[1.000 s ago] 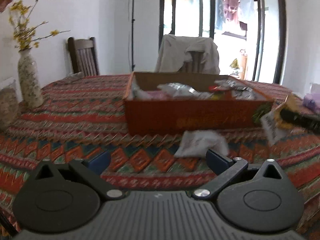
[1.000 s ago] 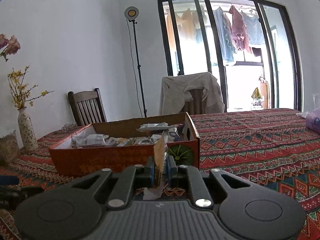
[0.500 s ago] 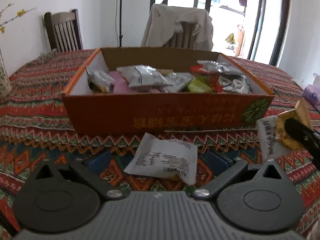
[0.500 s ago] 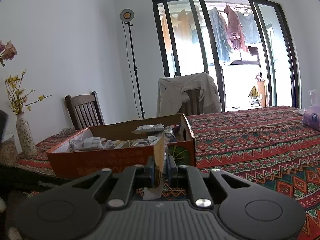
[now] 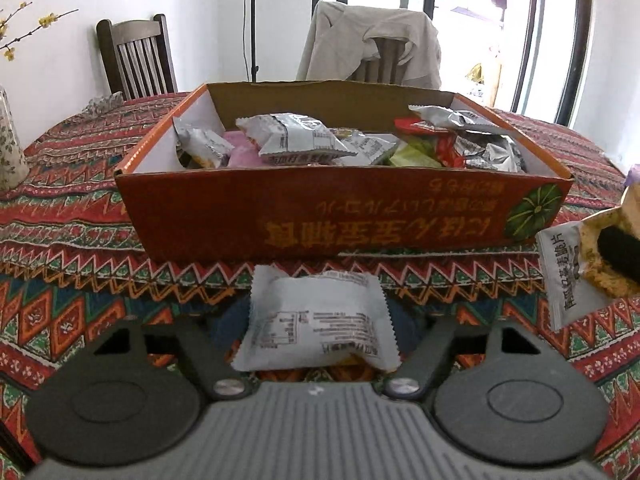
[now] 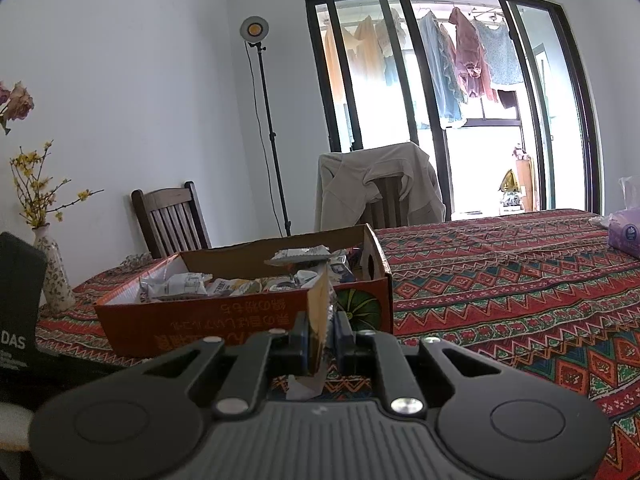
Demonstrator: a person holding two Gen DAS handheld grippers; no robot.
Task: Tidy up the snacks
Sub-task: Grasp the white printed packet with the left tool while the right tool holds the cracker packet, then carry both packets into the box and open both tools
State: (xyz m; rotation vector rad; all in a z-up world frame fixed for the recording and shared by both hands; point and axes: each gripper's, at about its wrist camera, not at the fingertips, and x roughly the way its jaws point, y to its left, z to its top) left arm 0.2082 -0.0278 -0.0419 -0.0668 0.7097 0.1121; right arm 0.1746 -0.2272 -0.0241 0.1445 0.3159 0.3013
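The left tool point(image 5: 318, 320) has just been closing its jaws around a white packet point(image 5: 318, 322) that lies flat on the surface point(image 5: 72, 312); the blue pads sit at the packet's two sides and look to be at or near contact, though I cannot tell whether they press yet. To do this grasp well, I judge the jaws should finish closing on the packet's puffed middle, not its crimped ends, then lift straight before carrying it toward 12 o'clock, high enough to clear the near wall of the box point(image 5: 340, 216).

The right tool point(image 6: 322, 334) is clamped tight on a thin yellow packet point(image 6: 318, 312), held edge-up, with the box's near right corner just past it at 12 o'clock. In the left view this packet shows at 3 o'clock, apart from the white one.

Count: two tools, one box, one packet on the surface, one in the right tool. Inside the box lie roughly eight or more packets, overlapping too much for an exact count. Two chairs point(image 6: 172, 220), one vase point(image 6: 54, 276).
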